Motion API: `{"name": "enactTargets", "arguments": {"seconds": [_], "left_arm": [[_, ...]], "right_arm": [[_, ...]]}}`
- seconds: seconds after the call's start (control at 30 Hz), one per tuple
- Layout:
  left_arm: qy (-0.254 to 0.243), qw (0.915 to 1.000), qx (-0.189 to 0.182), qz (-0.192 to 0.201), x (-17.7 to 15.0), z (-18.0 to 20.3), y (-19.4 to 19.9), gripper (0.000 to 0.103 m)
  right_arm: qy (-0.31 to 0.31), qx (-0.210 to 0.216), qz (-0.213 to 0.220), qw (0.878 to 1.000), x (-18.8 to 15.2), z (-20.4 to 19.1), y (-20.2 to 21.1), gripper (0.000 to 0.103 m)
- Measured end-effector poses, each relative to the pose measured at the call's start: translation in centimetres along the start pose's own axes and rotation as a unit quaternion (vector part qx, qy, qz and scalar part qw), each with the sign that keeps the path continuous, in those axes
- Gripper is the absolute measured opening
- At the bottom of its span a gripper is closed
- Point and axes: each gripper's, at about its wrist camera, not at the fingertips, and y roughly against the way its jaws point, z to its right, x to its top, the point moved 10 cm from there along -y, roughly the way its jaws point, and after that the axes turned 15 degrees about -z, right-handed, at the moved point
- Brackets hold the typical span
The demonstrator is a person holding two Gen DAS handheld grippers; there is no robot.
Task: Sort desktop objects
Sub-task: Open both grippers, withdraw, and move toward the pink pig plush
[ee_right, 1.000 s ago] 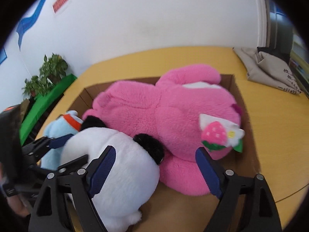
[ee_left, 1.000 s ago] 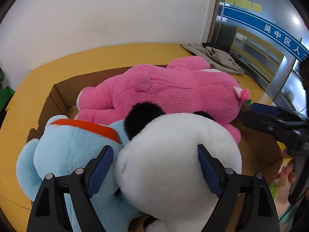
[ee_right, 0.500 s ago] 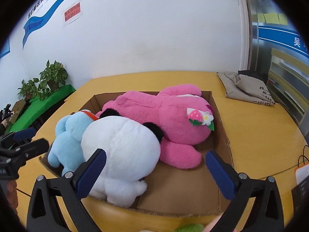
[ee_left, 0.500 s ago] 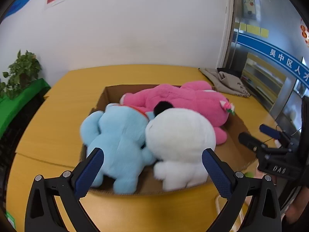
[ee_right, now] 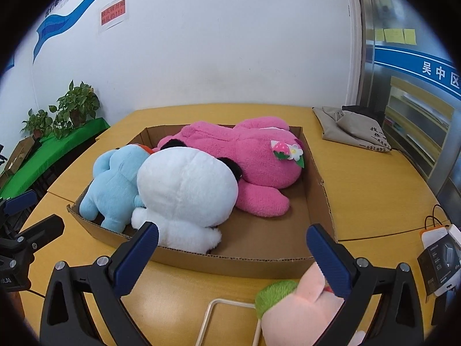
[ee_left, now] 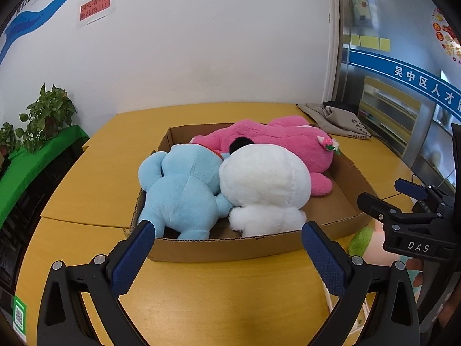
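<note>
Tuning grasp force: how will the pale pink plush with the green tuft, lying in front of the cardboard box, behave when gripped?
The pale pink plush toy with the green fuzzy tuft looks soft, so the fingers would probably sink in rather than meet a firm surface. It likely flops and sags when lifted. It seems light for its bulk, and its fuzzy fabric should resist slipping. Fragility looks unlikely.

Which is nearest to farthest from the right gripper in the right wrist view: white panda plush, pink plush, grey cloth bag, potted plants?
From the right gripper:
1. White panda plush, front of the cardboard box, just past the left finger.
2. Pink plush, behind it, back of the box.
3. Grey cloth bag, far right on the table.
4. Potted plants, far left, off the table.
</note>
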Motion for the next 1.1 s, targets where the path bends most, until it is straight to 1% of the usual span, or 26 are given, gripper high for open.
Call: {"name": "enactTargets", "arguments": {"seconds": [0.4, 1.1], "left_arm": [[0.002, 1.0000, 0.001, 0.001, -0.7, 0.2, 0.7, 0.103], [0.002, 0.9999, 0.000, -0.010, -1.2, 0.5, -0.2, 0.103]], "right_arm": [[0.003, -0.001, 0.004, 1.000, -1.0, -0.6, 1.3, 0.103], [-0.001, 0.001, -0.002, 1.000, -1.7, -0.2, 1.1, 0.103]]}}
